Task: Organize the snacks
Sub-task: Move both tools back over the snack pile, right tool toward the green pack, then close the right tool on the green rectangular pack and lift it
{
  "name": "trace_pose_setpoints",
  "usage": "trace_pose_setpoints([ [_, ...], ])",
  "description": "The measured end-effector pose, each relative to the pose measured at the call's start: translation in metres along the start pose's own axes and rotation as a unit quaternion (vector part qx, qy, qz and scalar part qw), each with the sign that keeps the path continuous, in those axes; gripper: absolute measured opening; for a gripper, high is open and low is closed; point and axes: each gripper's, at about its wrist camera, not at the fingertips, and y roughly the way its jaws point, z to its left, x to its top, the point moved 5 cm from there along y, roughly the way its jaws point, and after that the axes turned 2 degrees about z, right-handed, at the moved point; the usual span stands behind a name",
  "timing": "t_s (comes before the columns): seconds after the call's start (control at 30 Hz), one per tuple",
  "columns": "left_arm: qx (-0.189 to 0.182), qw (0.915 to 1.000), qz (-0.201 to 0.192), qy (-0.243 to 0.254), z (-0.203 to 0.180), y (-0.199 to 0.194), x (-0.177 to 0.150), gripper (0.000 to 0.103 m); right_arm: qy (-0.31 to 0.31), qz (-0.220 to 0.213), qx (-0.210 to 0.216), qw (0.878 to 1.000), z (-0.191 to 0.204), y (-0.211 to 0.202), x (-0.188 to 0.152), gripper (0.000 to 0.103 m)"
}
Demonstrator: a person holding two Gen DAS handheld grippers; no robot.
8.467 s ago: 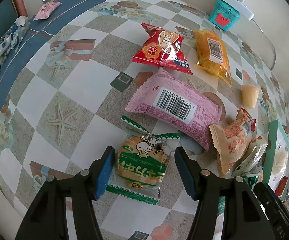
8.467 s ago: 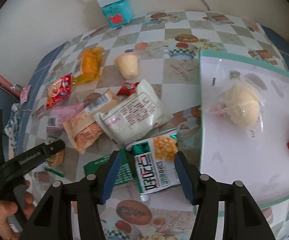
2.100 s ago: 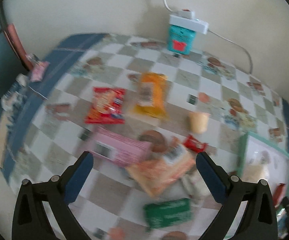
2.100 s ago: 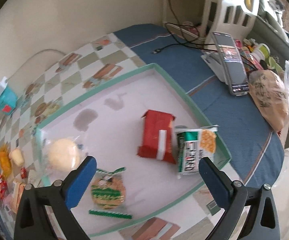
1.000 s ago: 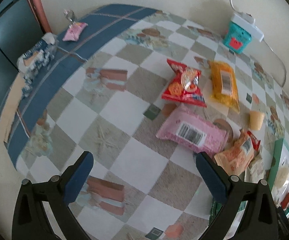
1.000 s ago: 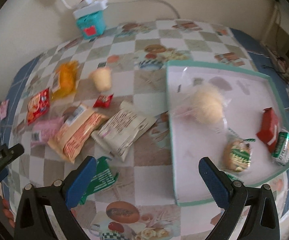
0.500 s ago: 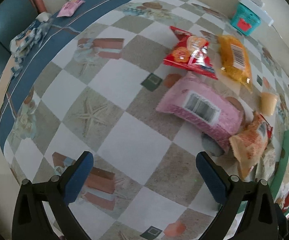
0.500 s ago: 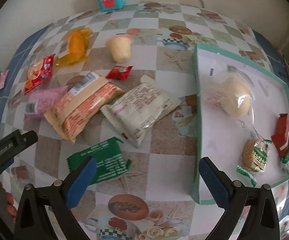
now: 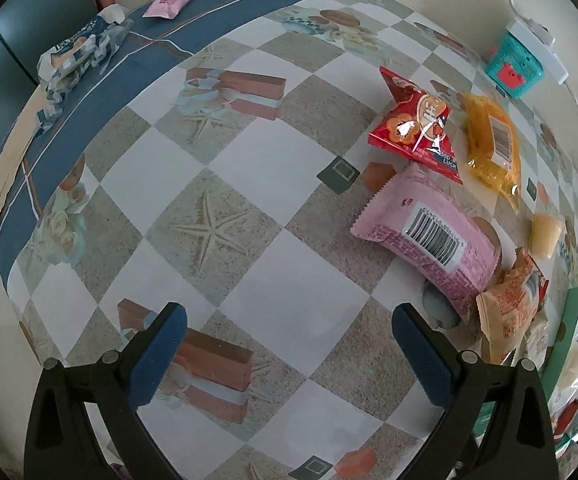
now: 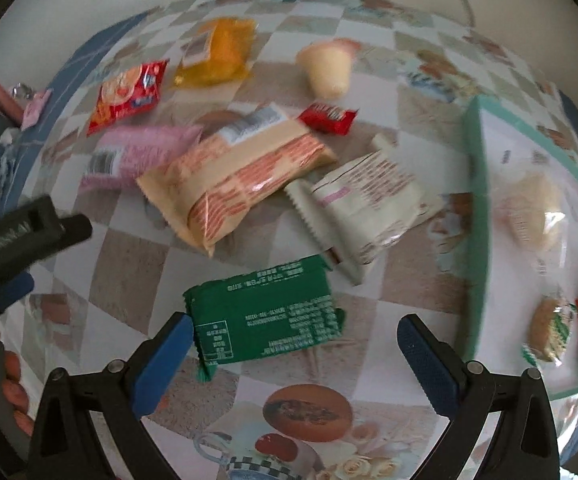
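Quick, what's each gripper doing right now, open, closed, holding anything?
Left gripper: open, holding nothing.
Right gripper: open, holding nothing, a green packet lying between its fingers.

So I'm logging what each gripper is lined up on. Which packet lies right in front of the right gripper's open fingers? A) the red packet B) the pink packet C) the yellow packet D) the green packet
D: in the right wrist view, the green packet lies flat on the table just ahead of the right gripper, between its wide-open fingers, while the other packets sit farther away.
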Motion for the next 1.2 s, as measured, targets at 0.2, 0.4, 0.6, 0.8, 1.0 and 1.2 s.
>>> trace_pose_setpoints([
  [0.2, -0.006, 1.0, -0.001, 0.002, -0.001, 0.0, 0.0, 0.102, -0.013, 0.008, 0.006, 1.0, 0.01, 0.006, -0.005, 0.103],
  [0.4, -0.007, 1.0, -0.005, 0.001, -0.004, -0.005, 0.003, 0.102, -0.032, 0.011, -0.004, 0.999, 0.021, 0.009, -0.011, 0.103],
  [0.6, -0.007, 1.0, -0.006, 0.002, -0.005, -0.008, 0.003, 0.102, -0.021, 0.007, -0.01, 1.0, 0.019, 0.012, -0.011, 0.093],
  [0.8, -0.006, 0.9999, -0.011, 0.007, -0.015, -0.016, 0.005, 0.102, -0.018, 0.0, -0.003, 1.0, 0.018, 0.008, -0.014, 0.079],
  [1.0, -0.008, 0.9998, -0.014, 0.013, -0.026, -0.023, 0.006, 0.102, -0.004, -0.003, 0.002, 1.0, 0.005, 0.0, -0.006, 0.076],
  [1.2, -0.011, 0.9996, -0.017, 0.018, -0.036, -0.03, 0.007, 0.102, 0.028, -0.008, 0.007, 1.0, -0.019, -0.006, -0.001, 0.074],
])
